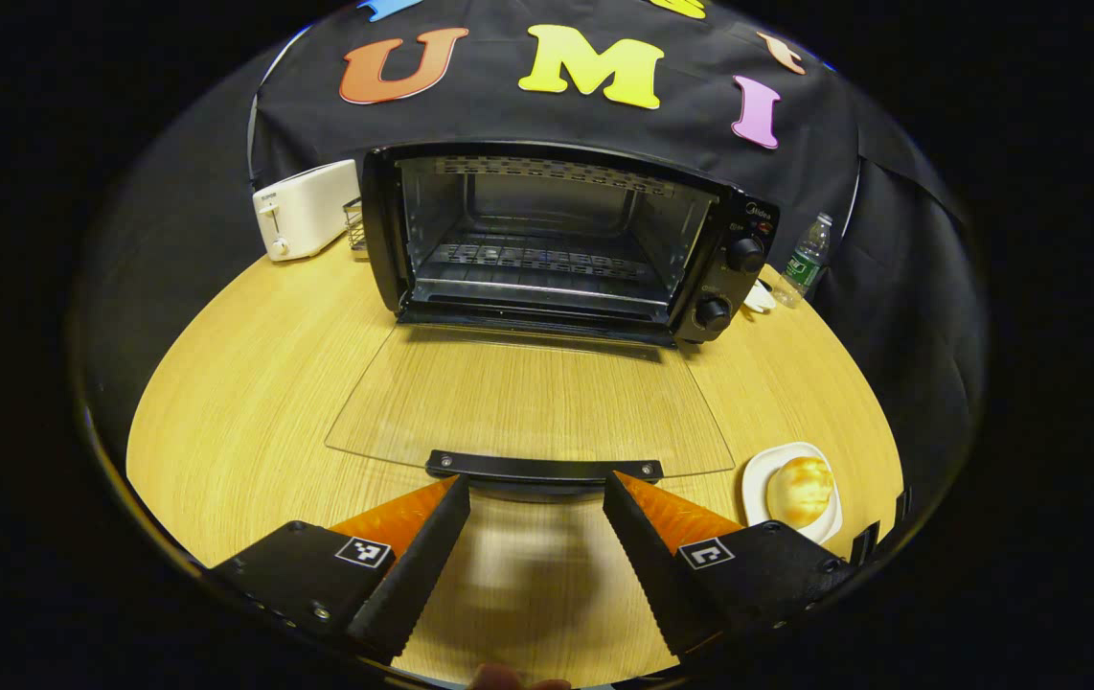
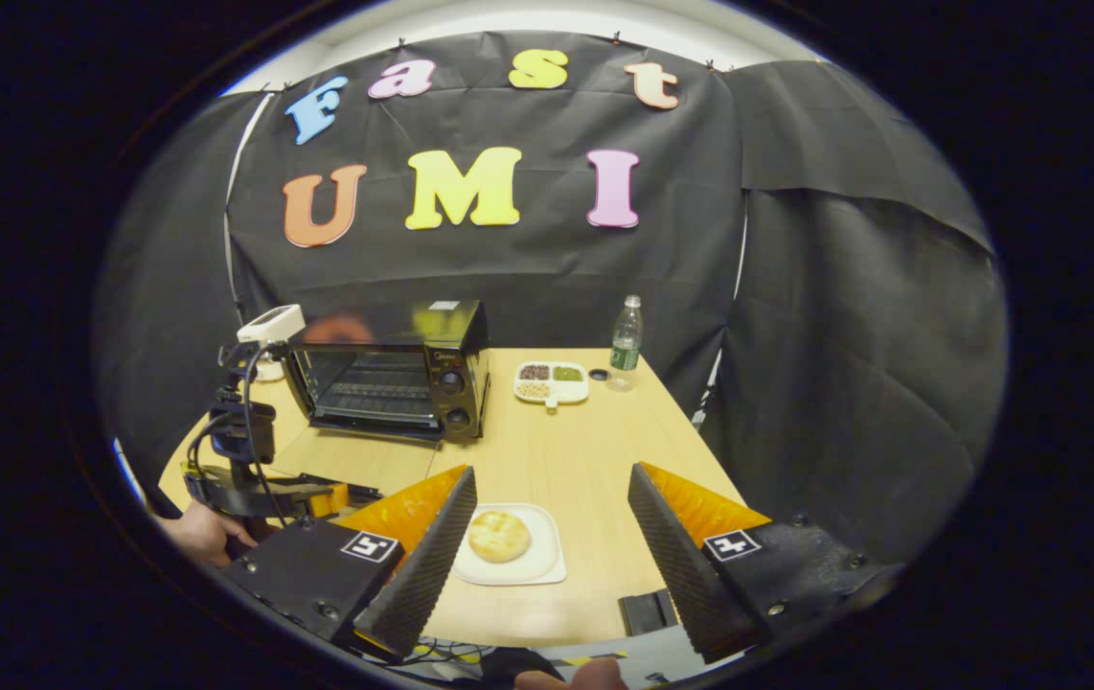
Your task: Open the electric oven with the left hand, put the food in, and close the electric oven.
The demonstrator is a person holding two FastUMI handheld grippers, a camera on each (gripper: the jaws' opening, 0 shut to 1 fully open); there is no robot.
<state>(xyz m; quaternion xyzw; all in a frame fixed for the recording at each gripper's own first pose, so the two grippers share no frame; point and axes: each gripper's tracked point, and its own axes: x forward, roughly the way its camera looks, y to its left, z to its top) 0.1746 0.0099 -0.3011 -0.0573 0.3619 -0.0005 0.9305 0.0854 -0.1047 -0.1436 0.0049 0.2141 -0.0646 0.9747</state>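
Note:
The black electric oven (image 1: 566, 240) stands at the back of the wooden table, its glass door (image 1: 528, 402) folded flat down with the handle (image 1: 543, 468) toward me. My left gripper (image 1: 535, 498) is open, its fingertips just short of the handle and not touching it. A round bread bun (image 1: 801, 489) lies on a small white plate (image 1: 756, 479) at the right. In the right gripper view, my right gripper (image 2: 552, 503) is open above the table's near edge, with the bun (image 2: 499, 535) and plate (image 2: 547, 565) between and beyond its fingers. The oven (image 2: 389, 379) and the left gripper (image 2: 260, 479) show at the left.
A white toaster (image 1: 306, 209) stands left of the oven. A water bottle (image 2: 626, 343) and a white divided dish (image 2: 552, 381) of grains sit to the oven's right. A hand (image 2: 202, 532) holds the left gripper. Black cloth walls close in the table.

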